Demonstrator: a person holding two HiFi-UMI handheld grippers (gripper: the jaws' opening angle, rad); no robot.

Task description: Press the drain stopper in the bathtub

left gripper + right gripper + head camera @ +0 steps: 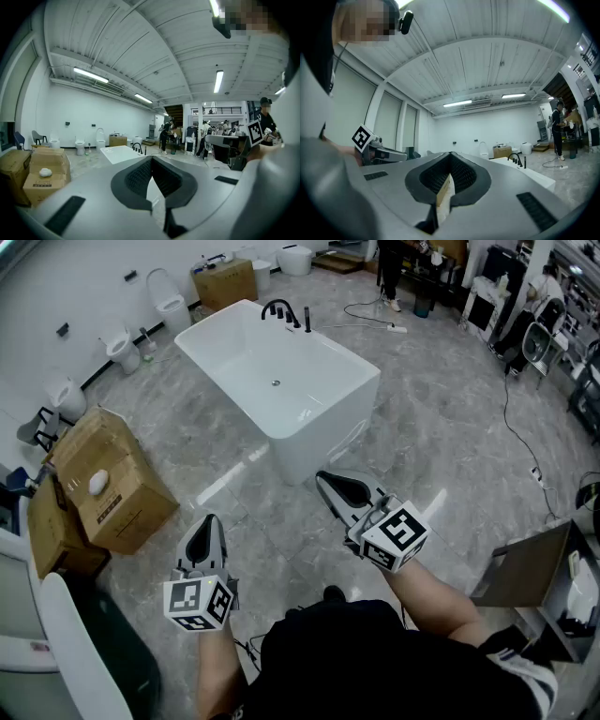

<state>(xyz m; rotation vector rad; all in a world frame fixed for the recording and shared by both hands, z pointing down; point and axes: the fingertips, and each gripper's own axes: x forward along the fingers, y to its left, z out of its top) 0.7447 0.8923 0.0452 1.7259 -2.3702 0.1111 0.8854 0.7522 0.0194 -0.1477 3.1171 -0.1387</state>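
The white freestanding bathtub [281, 381] stands on the grey marble floor ahead of me. Its small round drain stopper [275, 382] sits in the tub bottom, and a black faucet [281, 310] rises at the far rim. My left gripper [208, 524] and right gripper [325, 480] are held low in front of the person, both well short of the tub, both shut and empty. In the left gripper view the tub [119, 153] shows beyond the closed left gripper [151, 161]. The right gripper view shows the tub's rim [534, 176] to the right of the closed right gripper [450, 155].
Cardboard boxes [112, 479] stand at the left, close to my left gripper. Toilets [169, 301] line the far wall, with another box [225, 282] behind the tub. A cable [511, 418] trails over the floor at the right. A person [389, 268] stands at the back.
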